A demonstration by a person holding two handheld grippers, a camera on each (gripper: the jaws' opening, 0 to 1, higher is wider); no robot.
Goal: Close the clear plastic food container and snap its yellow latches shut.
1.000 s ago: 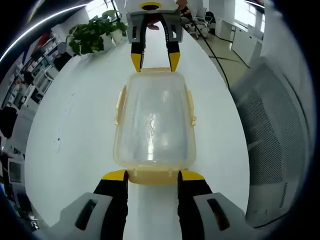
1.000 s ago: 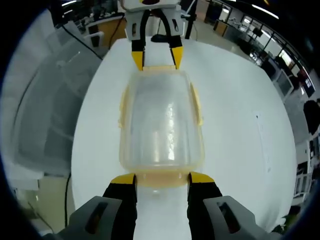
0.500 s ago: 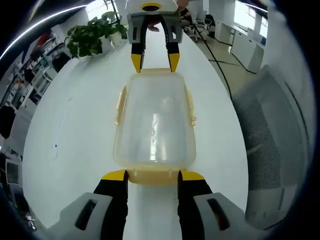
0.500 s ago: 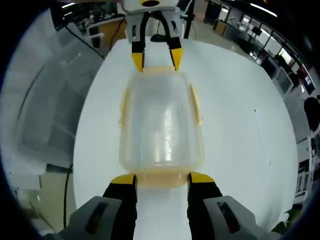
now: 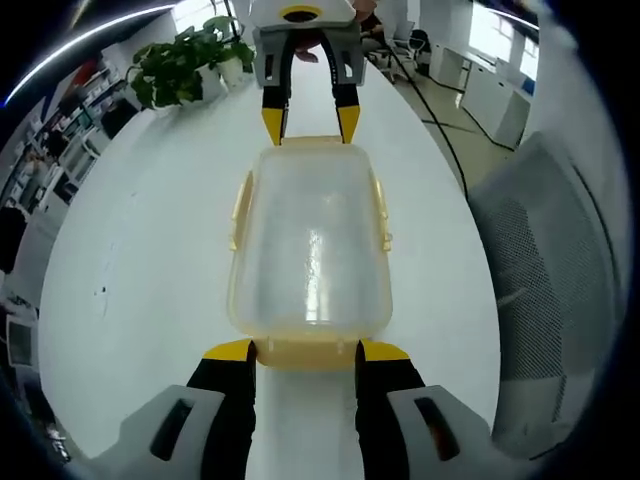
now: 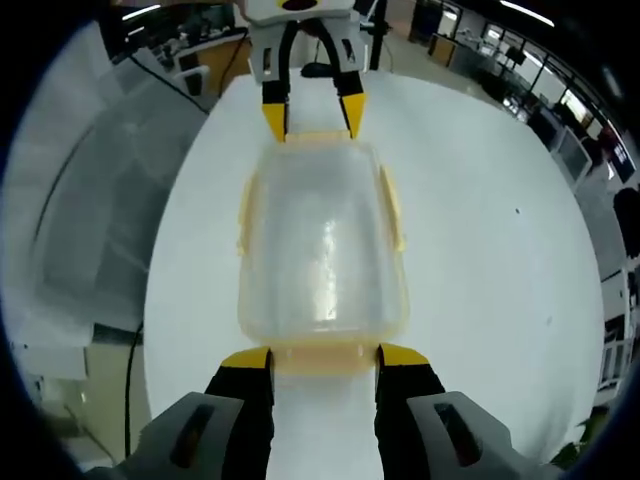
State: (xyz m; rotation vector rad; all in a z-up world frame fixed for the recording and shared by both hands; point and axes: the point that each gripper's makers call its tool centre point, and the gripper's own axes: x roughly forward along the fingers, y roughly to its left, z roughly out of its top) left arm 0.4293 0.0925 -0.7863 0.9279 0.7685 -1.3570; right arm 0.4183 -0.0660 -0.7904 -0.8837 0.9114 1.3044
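A clear plastic food container (image 5: 310, 240) with its lid on lies lengthwise on the white table (image 5: 150, 220). Yellow side latches (image 5: 240, 205) hang along both long edges, slightly flared. My left gripper (image 5: 307, 350) stands open at the near short end, its yellow tips flanking the yellow end latch (image 5: 305, 355). Facing it at the far end, my right gripper (image 5: 310, 120) is open too, its tips over that end's rim. In the right gripper view the same container (image 6: 322, 240) runs from my right gripper (image 6: 325, 357) to the left gripper (image 6: 312, 118).
A grey mesh chair back (image 5: 560, 270) stands beside the table's edge, also seen as the chair (image 6: 90, 220). A potted plant (image 5: 180, 65) sits at the table's far corner. A black cable (image 5: 430, 110) runs over the floor. Office desks lie beyond.
The container and both grippers keep the same places relative to each other. Only the background has shifted slightly with the cameras.
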